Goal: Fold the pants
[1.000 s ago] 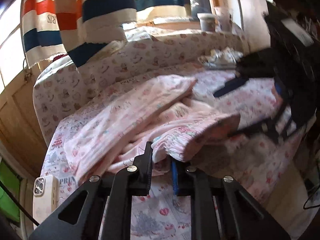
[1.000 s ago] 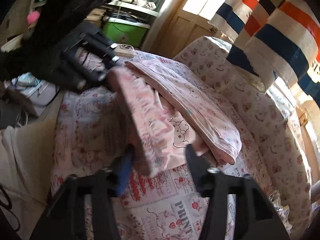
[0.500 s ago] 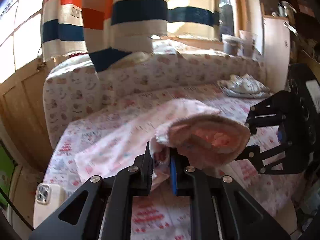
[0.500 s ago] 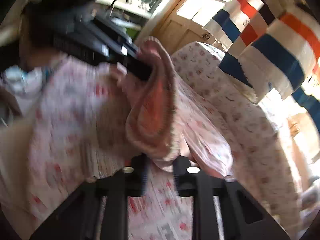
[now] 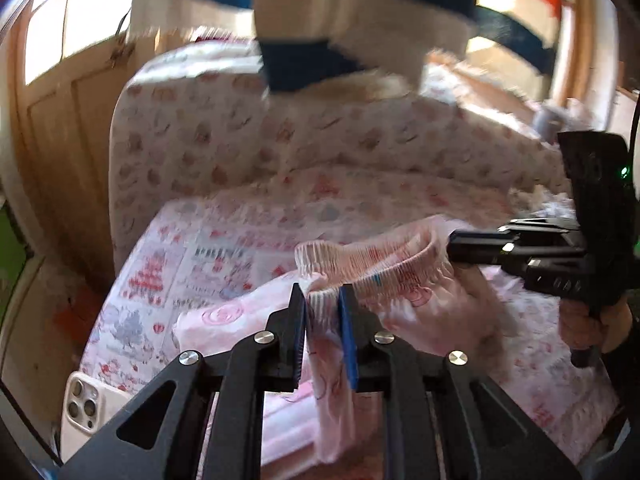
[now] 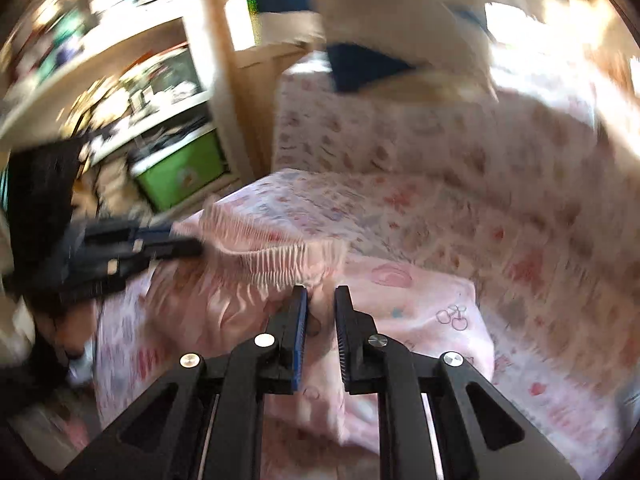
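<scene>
The pink printed pants [image 5: 420, 312] hang by their ruffled elastic waistband [image 5: 372, 260] above the patterned bed. My left gripper [image 5: 323, 300] is shut on one end of the waistband. My right gripper [image 6: 320, 300] is shut on the other end, and it also shows in the left wrist view [image 5: 452, 246] at the right. In the right wrist view the waistband [image 6: 276, 256] stretches to the left gripper [image 6: 188, 246] at the left. The legs [image 6: 432, 320] drape down onto the bed.
The bed [image 5: 248, 232] has a padded printed headboard [image 5: 224, 136]. A striped towel [image 5: 320, 32] hangs above it. A white phone [image 5: 86, 408] lies at the bed's left edge. A green bin [image 6: 180, 172] and cluttered shelves [image 6: 120, 52] stand beside the bed.
Both grippers have lifted the waistband higher and pulled it taut between them. The pants now hang off the bed. Both views have swung toward the headboard.
</scene>
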{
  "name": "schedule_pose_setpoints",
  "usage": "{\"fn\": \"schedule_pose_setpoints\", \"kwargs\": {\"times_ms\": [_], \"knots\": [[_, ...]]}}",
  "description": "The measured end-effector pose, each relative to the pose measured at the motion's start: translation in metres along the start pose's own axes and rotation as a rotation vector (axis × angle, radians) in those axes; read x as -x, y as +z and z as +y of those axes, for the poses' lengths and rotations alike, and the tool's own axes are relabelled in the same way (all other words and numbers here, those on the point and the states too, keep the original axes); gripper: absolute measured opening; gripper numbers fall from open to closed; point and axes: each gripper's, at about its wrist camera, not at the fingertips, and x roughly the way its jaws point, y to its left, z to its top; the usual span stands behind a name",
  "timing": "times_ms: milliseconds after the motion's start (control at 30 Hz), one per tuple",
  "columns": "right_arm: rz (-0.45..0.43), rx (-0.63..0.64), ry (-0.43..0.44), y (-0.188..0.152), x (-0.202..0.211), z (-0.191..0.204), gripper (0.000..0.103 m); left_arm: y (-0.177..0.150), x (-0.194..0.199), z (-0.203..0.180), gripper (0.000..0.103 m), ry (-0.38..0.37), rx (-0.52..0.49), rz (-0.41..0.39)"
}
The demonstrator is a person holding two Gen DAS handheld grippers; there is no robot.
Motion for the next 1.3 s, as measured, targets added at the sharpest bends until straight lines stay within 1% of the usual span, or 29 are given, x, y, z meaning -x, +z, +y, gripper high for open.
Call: {"fn": "schedule_pose_setpoints", "kwargs": {"times_ms": [67, 100, 167, 200, 233, 300, 367, 400, 467, 500, 567, 633, 700, 767, 833, 900, 933, 1000, 1067, 1167, 1267, 1300], "knots": [[-0.001, -0.017, -0.037, 0.002, -0.010, -0.005, 0.014, -0.006, -0.008, 0.005, 0.020, 0.008, 0.005, 0.020], [-0.007, -0.008, -0.083, 0.001, -0.015, -0.006, 0.014, -0.009, -0.010, 0.006, 0.021, 0.011, 0.000, 0.023], [-0.012, 0.015, -0.160, 0.001, -0.021, -0.006, 0.014, -0.014, -0.009, 0.006, 0.026, 0.033, -0.010, 0.011], [-0.019, 0.022, -0.180, 0.001, -0.021, -0.008, 0.014, -0.016, -0.005, 0.007, 0.027, 0.048, -0.009, -0.012], [-0.030, 0.020, -0.185, 0.000, -0.018, -0.010, 0.014, -0.017, 0.002, 0.007, 0.027, 0.063, -0.007, -0.046], [-0.054, -0.006, -0.149, 0.001, -0.009, -0.012, 0.014, -0.020, 0.020, 0.007, 0.027, 0.072, -0.023, -0.107], [-0.076, -0.037, -0.109, 0.000, 0.004, -0.014, 0.015, -0.022, 0.037, 0.007, 0.032, 0.059, -0.039, -0.130], [-0.078, -0.056, -0.084, 0.000, 0.011, -0.014, 0.015, -0.025, 0.045, 0.006, 0.034, 0.047, -0.043, -0.126], [-0.055, -0.052, -0.063, -0.006, 0.022, -0.011, 0.015, -0.032, 0.054, 0.005, 0.035, 0.006, -0.053, -0.088], [-0.038, -0.034, -0.059, -0.011, 0.026, -0.009, 0.015, -0.036, 0.055, 0.004, 0.035, -0.004, -0.055, -0.061], [-0.008, -0.008, -0.080, -0.023, 0.028, -0.004, 0.015, -0.048, 0.055, 0.000, 0.034, -0.037, -0.062, -0.009], [0.031, 0.008, -0.069, -0.035, 0.027, 0.000, 0.015, -0.059, 0.052, -0.004, 0.033, -0.065, -0.075, 0.021], [0.045, 0.028, -0.083, -0.047, 0.027, 0.005, 0.015, -0.066, 0.046, -0.010, 0.033, -0.033, -0.087, 0.031], [0.032, 0.051, -0.113, -0.056, 0.033, 0.010, 0.015, -0.070, 0.041, -0.011, 0.033, -0.002, -0.092, 0.031], [0.023, 0.060, -0.141, -0.063, 0.037, 0.012, 0.015, -0.071, 0.037, -0.010, 0.033, -0.023, -0.089, 0.044], [0.037, 0.067, -0.133, -0.065, 0.036, 0.011, 0.015, -0.072, 0.033, -0.010, 0.033, -0.027, -0.092, 0.052], [0.044, 0.062, -0.131, -0.066, 0.035, 0.009, 0.015, -0.072, 0.031, -0.011, 0.032, -0.026, -0.091, 0.054], [0.071, 0.043, -0.105, -0.065, 0.029, 0.005, 0.015, -0.070, 0.028, -0.011, 0.022, -0.032, -0.090, 0.051], [0.089, 0.034, -0.092, -0.063, 0.024, 0.003, 0.016, -0.070, 0.028, -0.011, 0.008, -0.041, -0.085, 0.051], [0.096, 0.040, -0.093, -0.062, 0.020, 0.004, 0.016, -0.071, 0.031, -0.011, 0.007, -0.039, -0.091, 0.031], [0.112, 0.052, -0.100, -0.060, 0.018, 0.006, 0.016, -0.069, 0.033, -0.010, 0.006, -0.039, -0.088, 0.027], [0.106, 0.051, -0.109, -0.060, 0.019, 0.007, 0.013, -0.068, 0.035, -0.010, 0.006, -0.036, -0.089, 0.026]]}}
